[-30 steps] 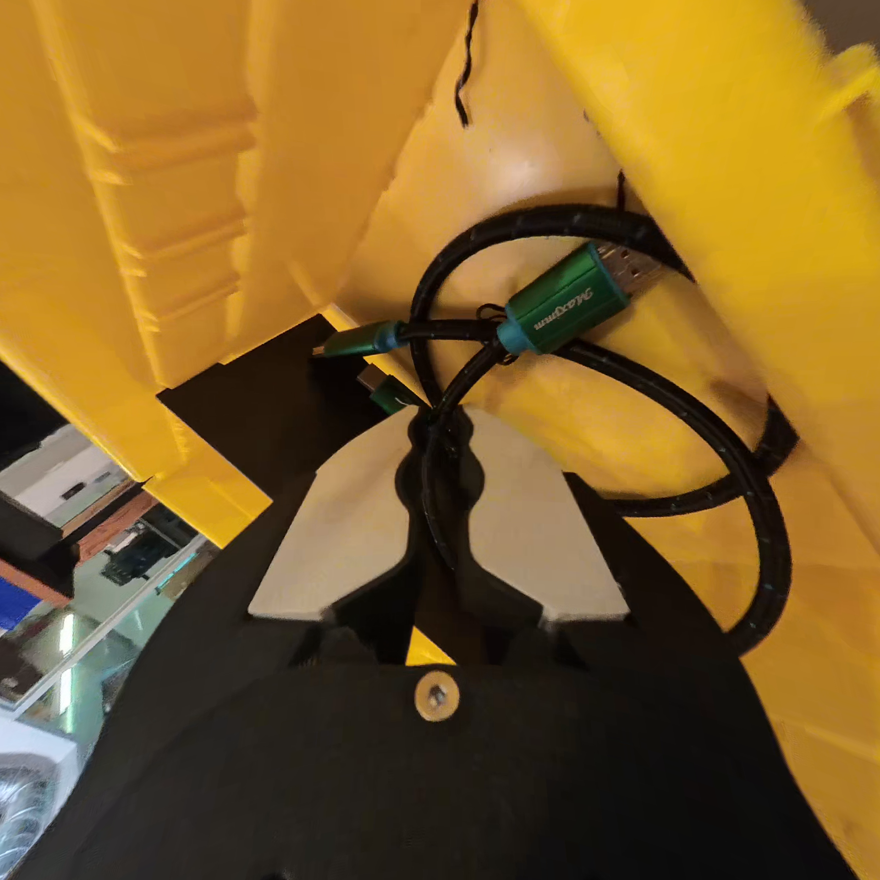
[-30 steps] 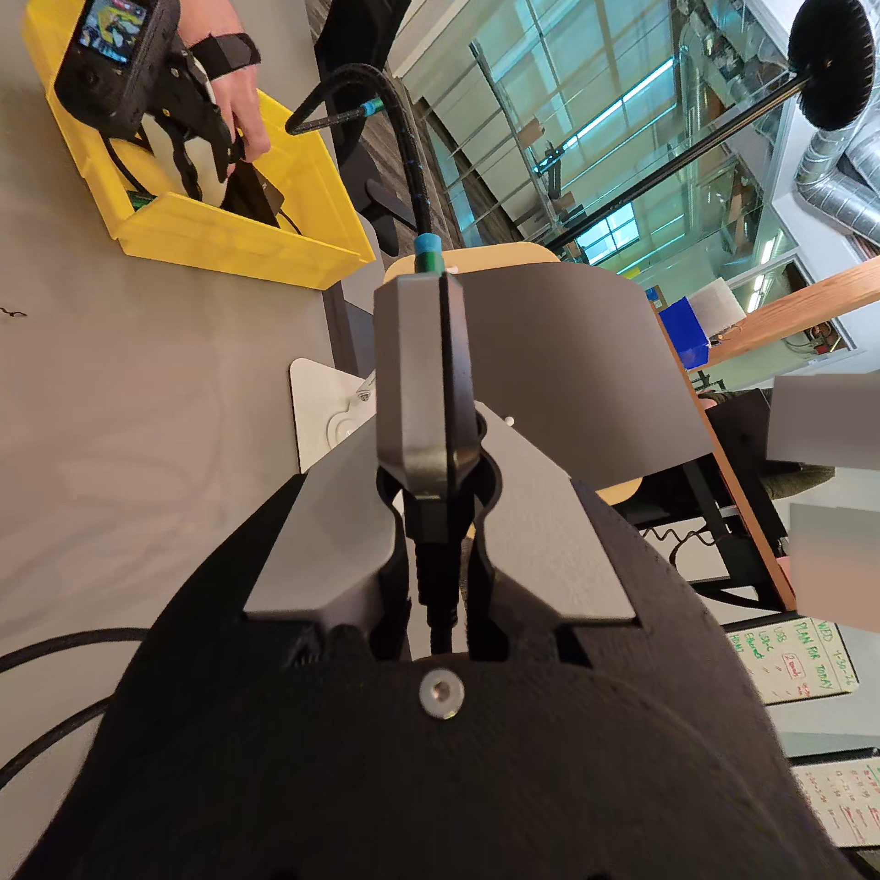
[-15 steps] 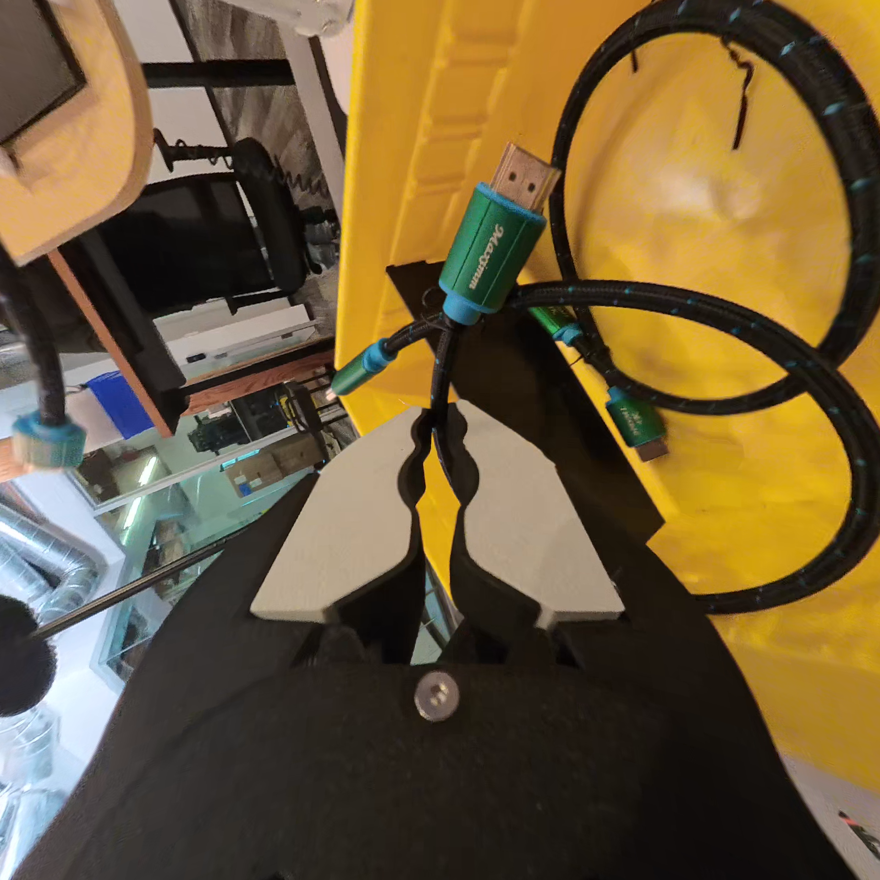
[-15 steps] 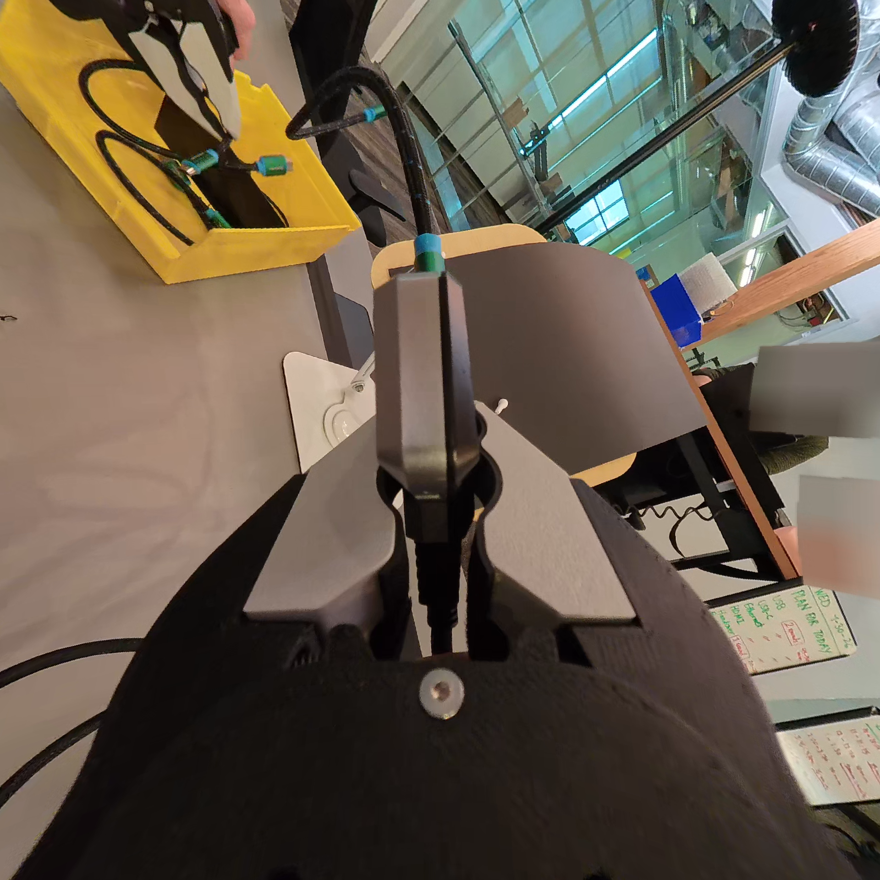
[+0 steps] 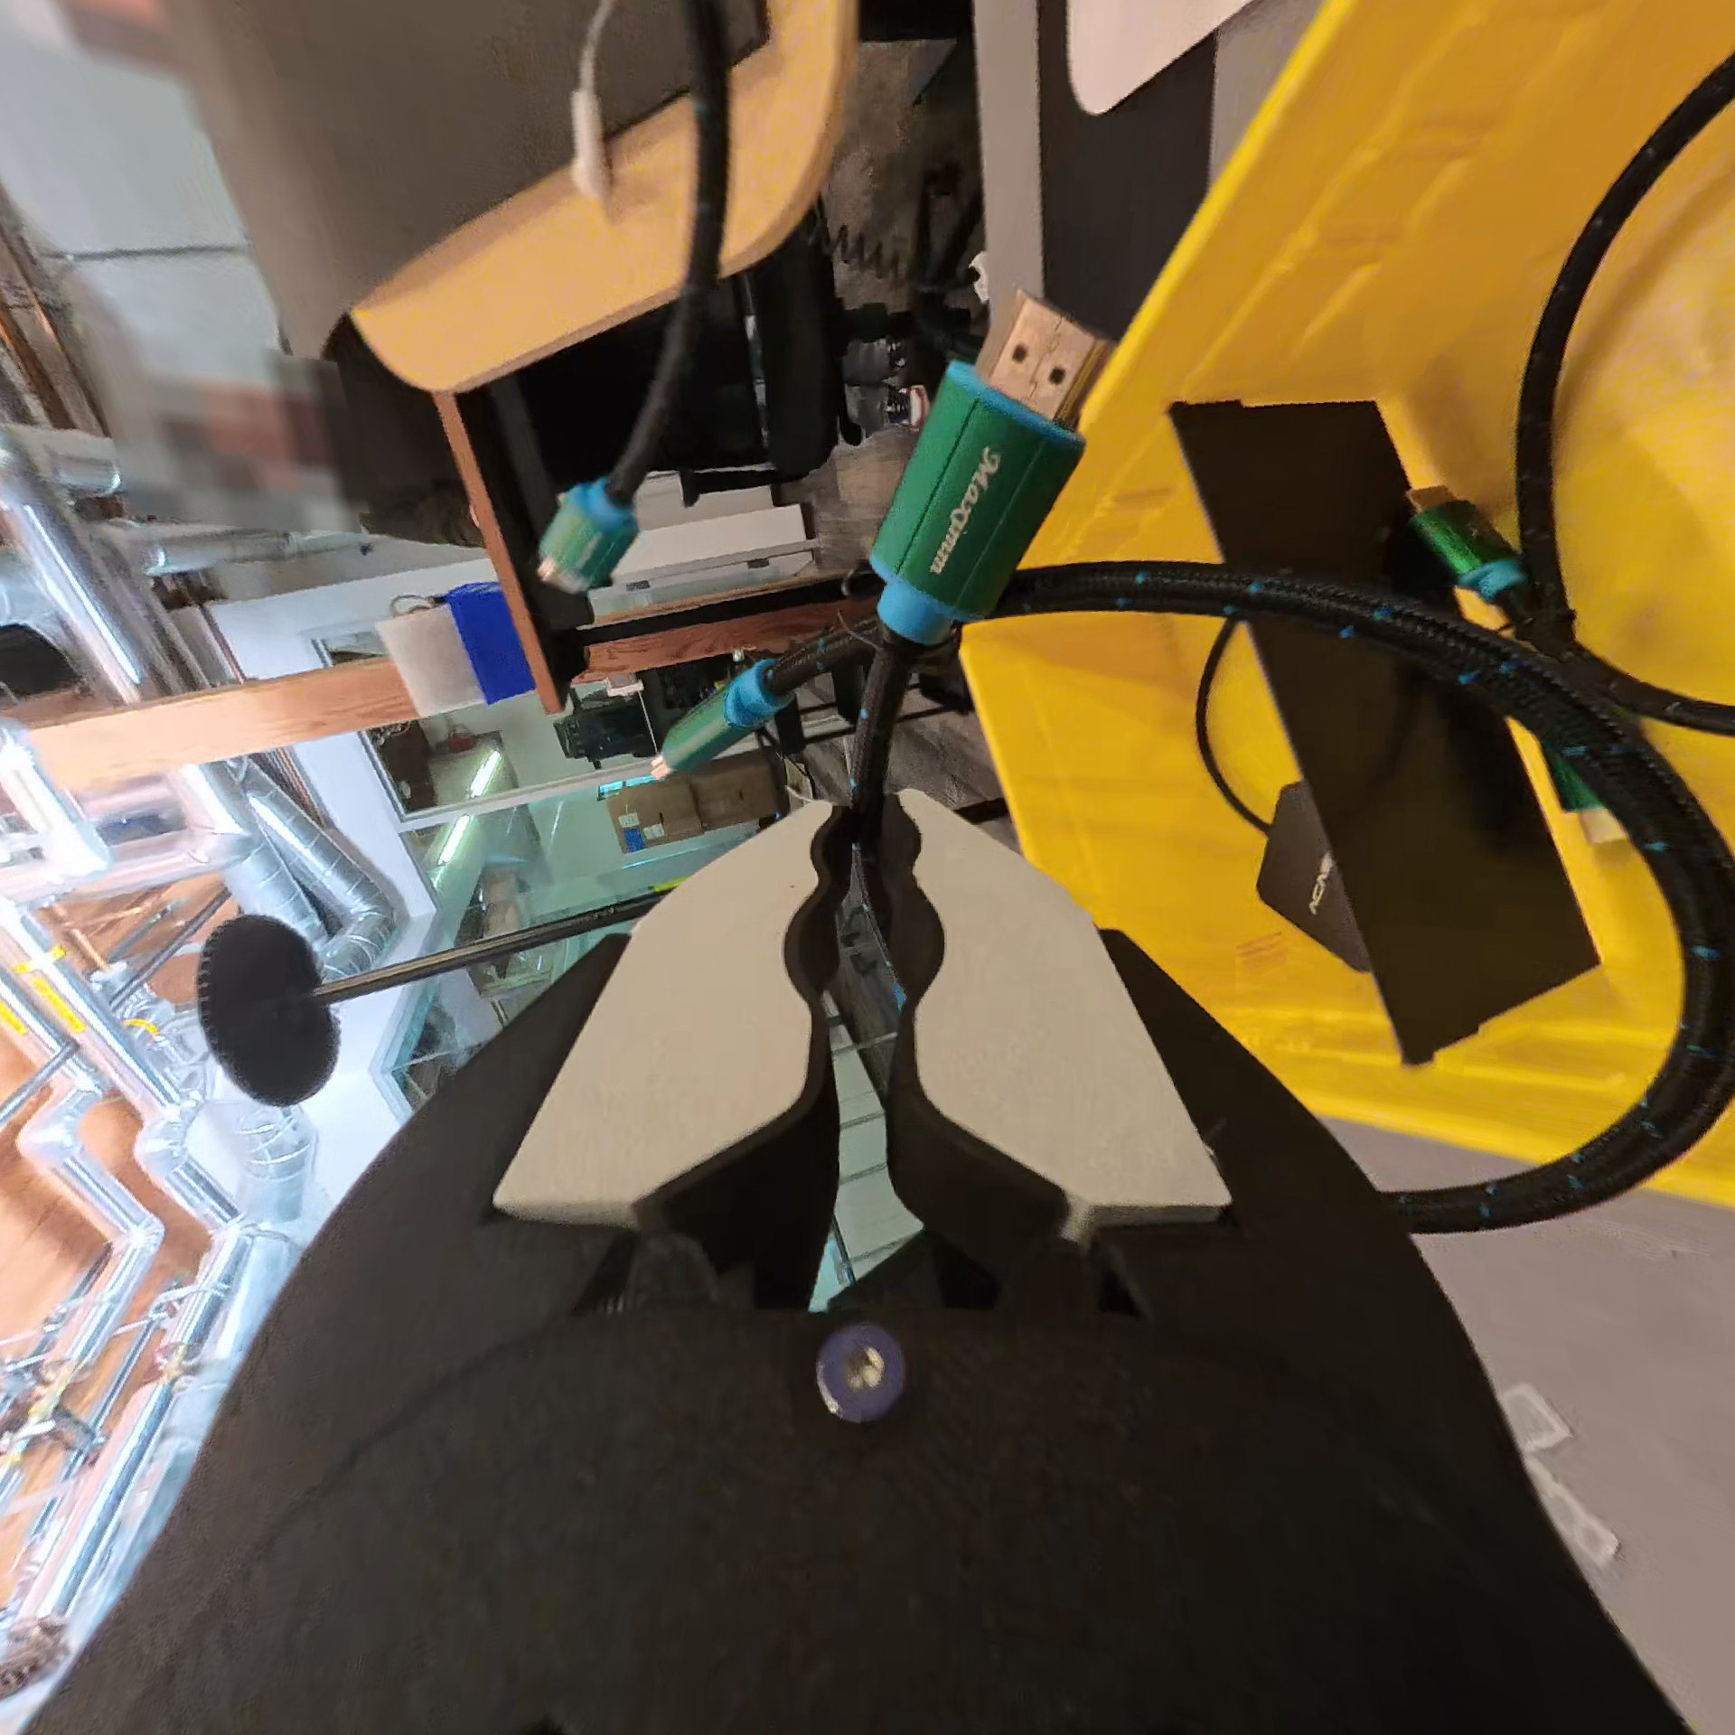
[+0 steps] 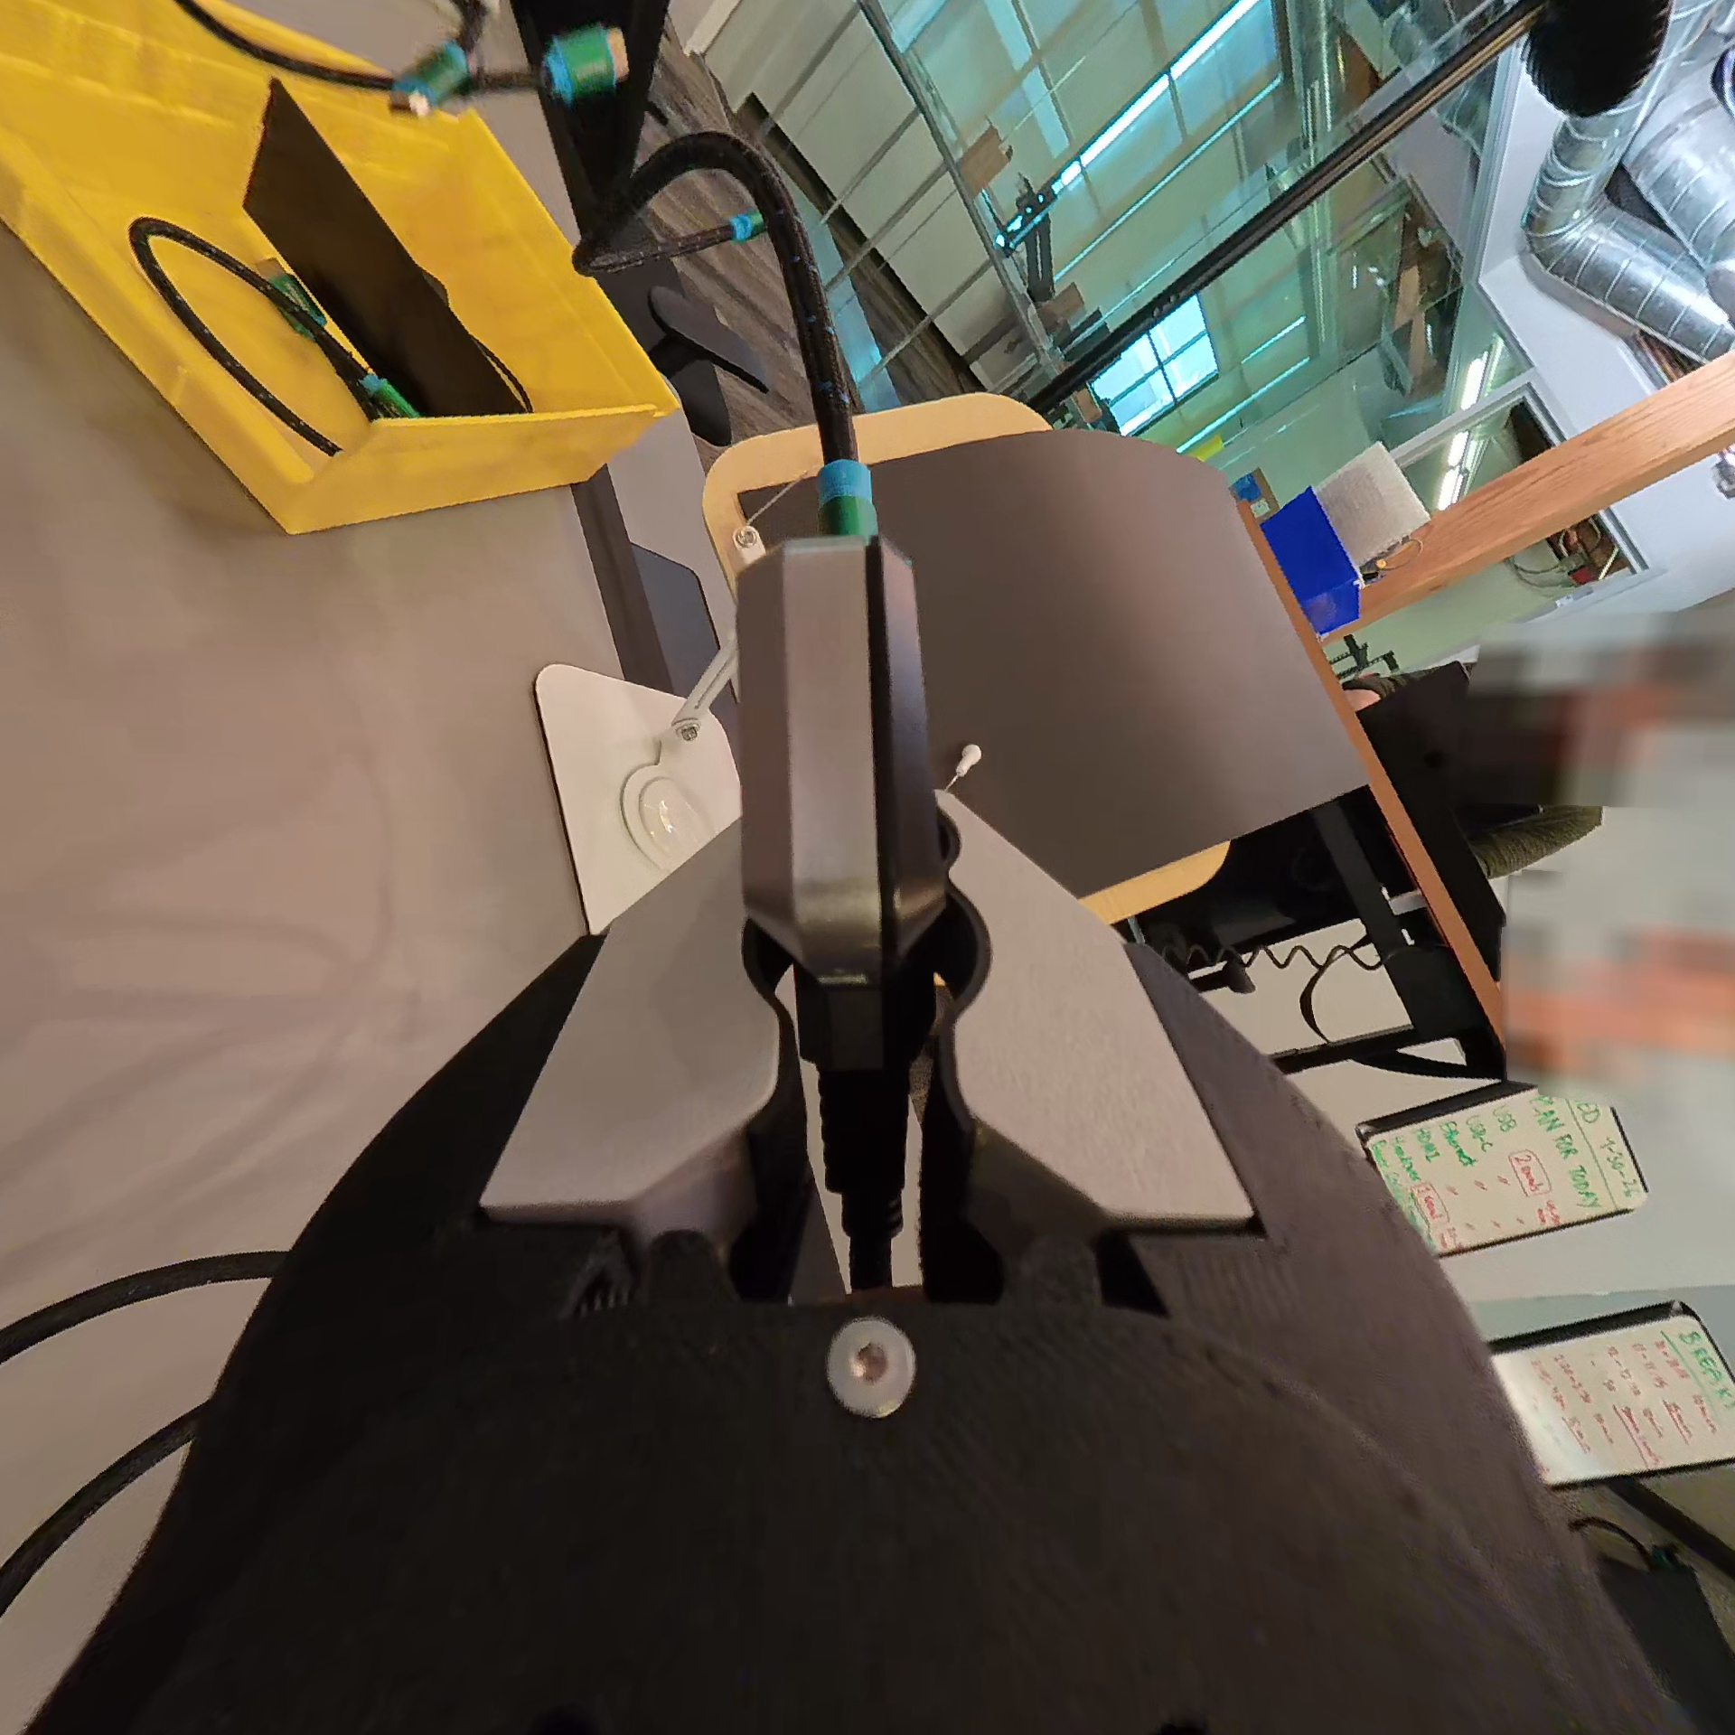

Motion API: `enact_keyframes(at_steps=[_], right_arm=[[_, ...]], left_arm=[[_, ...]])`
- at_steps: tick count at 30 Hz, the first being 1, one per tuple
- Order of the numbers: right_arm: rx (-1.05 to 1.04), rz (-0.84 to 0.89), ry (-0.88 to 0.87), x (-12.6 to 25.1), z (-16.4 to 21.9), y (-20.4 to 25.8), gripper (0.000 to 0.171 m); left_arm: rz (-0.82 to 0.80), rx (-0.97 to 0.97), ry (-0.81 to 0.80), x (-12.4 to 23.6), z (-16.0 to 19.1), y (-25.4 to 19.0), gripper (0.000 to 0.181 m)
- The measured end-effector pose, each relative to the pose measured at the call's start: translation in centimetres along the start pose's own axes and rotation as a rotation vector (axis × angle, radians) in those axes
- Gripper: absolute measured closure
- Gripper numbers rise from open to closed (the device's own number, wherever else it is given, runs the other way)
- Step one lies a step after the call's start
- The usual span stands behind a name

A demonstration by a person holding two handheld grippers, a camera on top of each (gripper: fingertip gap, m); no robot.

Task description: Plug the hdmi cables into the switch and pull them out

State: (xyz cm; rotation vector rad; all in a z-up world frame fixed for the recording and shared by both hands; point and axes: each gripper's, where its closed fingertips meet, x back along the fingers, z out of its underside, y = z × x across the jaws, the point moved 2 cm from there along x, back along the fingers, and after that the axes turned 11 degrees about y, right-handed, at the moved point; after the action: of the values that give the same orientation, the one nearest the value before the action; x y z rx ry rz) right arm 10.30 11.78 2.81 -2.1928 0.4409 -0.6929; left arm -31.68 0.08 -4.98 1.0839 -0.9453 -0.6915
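My left gripper is shut on a black braided HDMI cable, just below its green plug, whose gold tip points up. The cable loops back into the yellow bin. A second green plug hangs beside it. My right gripper is shut on the grey HDMI switch, held upright. One green-plugged cable is plugged into the switch's far end and arcs up. The switch's own black lead runs back between the jaws. The free end of that plugged cable hangs in the left wrist view.
The yellow bin stands on the grey table near its far edge, with more cables, a black divider and a small black box inside. A white plate lies on the table. A chair stands beyond the edge. Spacing between my two grippers at the tips: around 45 cm.
My left gripper has lifted the cable out of the bin and swung towards the room. The right gripper has kept the switch nearly still.
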Motion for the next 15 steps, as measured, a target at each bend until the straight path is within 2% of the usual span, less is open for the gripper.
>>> enact_keyframes(at_steps=[6,11,15], right_arm=[[0.032,-0.017,0.039,0.4,0.7,1.6,0.152],[0.043,-0.024,0.11,0.4,2.2,3.9,0.152],[0.02,-0.011,0.173,0.4,3.8,5.3,0.152]], left_arm=[[0.046,0.095,-0.091,6.0,-1.9,2.1,0.176],[0.115,0.135,-0.221,10.9,-6.5,0.0,0.175],[0.16,0.114,-0.263,12.9,-9.6,-2.5,0.175]])
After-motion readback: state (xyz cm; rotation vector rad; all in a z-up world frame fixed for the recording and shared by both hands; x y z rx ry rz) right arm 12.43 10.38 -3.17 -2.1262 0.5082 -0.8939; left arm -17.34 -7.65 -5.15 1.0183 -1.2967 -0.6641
